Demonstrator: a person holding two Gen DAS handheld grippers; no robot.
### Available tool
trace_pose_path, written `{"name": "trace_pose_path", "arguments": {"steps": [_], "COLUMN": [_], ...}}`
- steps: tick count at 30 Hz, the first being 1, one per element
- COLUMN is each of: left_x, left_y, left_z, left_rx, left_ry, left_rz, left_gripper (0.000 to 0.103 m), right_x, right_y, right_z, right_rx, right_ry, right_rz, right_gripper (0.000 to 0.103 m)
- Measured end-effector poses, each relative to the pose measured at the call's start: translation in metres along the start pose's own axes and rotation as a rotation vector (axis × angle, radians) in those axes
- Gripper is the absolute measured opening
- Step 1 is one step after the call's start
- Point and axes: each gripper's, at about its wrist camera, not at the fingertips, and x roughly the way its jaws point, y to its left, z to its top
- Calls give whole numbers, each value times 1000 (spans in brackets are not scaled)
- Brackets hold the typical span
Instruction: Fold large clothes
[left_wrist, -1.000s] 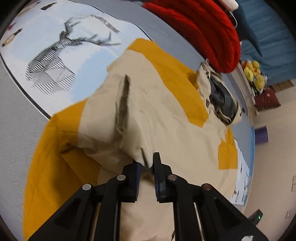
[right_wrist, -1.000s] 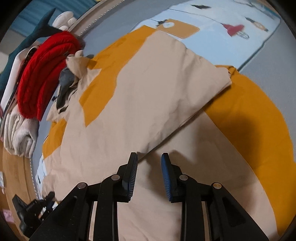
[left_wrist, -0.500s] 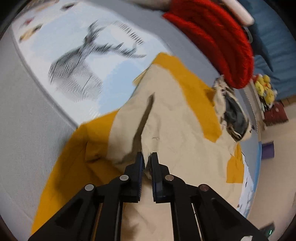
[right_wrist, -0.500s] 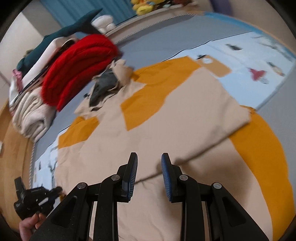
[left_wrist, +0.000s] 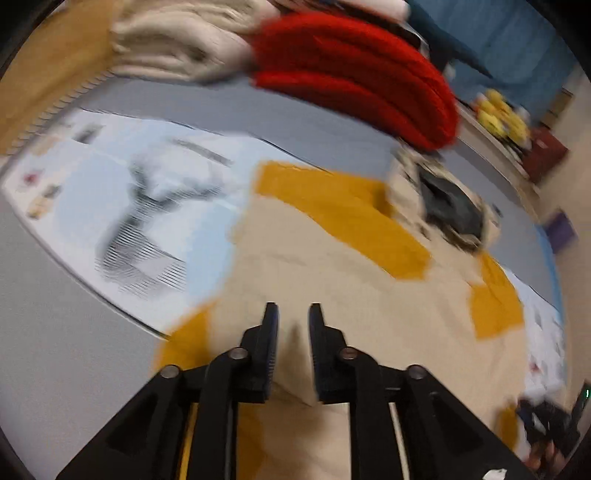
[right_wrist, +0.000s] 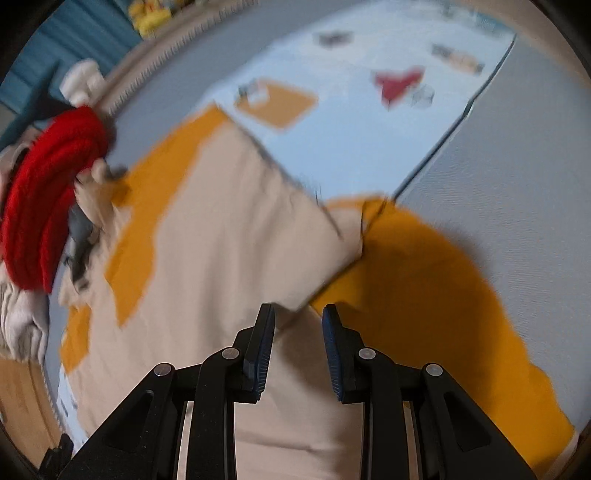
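- Beige-and-mustard garment (left_wrist: 332, 266) lies spread over a grey bed surface (left_wrist: 55, 314), partly covering a pale blue printed mat (left_wrist: 110, 192) with a striped deer figure on it.
- In the right wrist view the same garment (right_wrist: 207, 258) shows a folded beige panel lying across its upper part, its edge running diagonally, with a broad mustard area to the right of it.
- Left gripper (left_wrist: 291, 314) hovers over the beige cloth with a clear gap between its black fingers; its jaws have just been opening, and nothing is pinched between them.
- Right gripper (right_wrist: 298, 314) hangs above the edge of the folded panel, jaws parted, the pads not pressing on the fabric.
- Red knitted item (left_wrist: 354, 74) sits folded at the far side of the bed, beside a stack of cream knitwear (left_wrist: 177, 40).
- A dark-lined hood or collar (left_wrist: 450, 206) of the garment lies bunched near the red item.
- Yellow plush toys (left_wrist: 502, 118) sit blurred in the background.
- Both views are smeared by motion, so finer creases cannot be made out.
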Motion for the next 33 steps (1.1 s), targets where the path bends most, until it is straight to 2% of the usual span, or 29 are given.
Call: {"name": "trace_pose_path", "arguments": {"steps": [2, 5, 6, 8, 10, 12, 14, 16, 19, 22, 29, 33], "left_x": [25, 51, 56, 57, 52, 44, 41, 45, 55, 44, 2, -9], "left_y": [3, 5, 8, 12, 11, 7, 7, 12, 22, 18, -20, -35], "left_z": [-8, -18, -19, -19, -15, -13, -12, -14, -16, -15, -17, -21], "left_rx": [-21, 13, 15, -8, -4, 12, 18, -2, -64, -66, 87, 144], "left_ry": [124, 224, 239, 244, 228, 199, 185, 200, 240, 198, -8, -55], "left_rz": [-24, 66, 76, 75, 73, 69, 72, 77, 84, 86, 57, 56], "left_gripper": [25, 26, 26, 26, 26, 26, 28, 29, 29, 29, 29, 29], "right_x": [-23, -50, -52, -42, -14, 17, 42, 44, 32, 14, -41, -70], "right_y": [11, 29, 39, 57, 62, 52, 36, 27, 36, 46, 78, 91], "right_z": [-3, -8, -8, -6, -2, -1, -2, -1, -1, -3, -6, -16], "right_rx": [-25, -81, -125, -223, -256, -211, -162, -131, -179, -224, -430, -533], "right_ry": [-94, -210, -228, -180, -55, 58, 147, 162, 157, 109, -62, -140], "right_rz": [24, 115, 156, 226, 272, 225, 142, 149, 89, 79, 108, 115], "right_gripper": [29, 29, 36, 48, 48, 48, 48, 47, 47, 47, 47, 47]}}
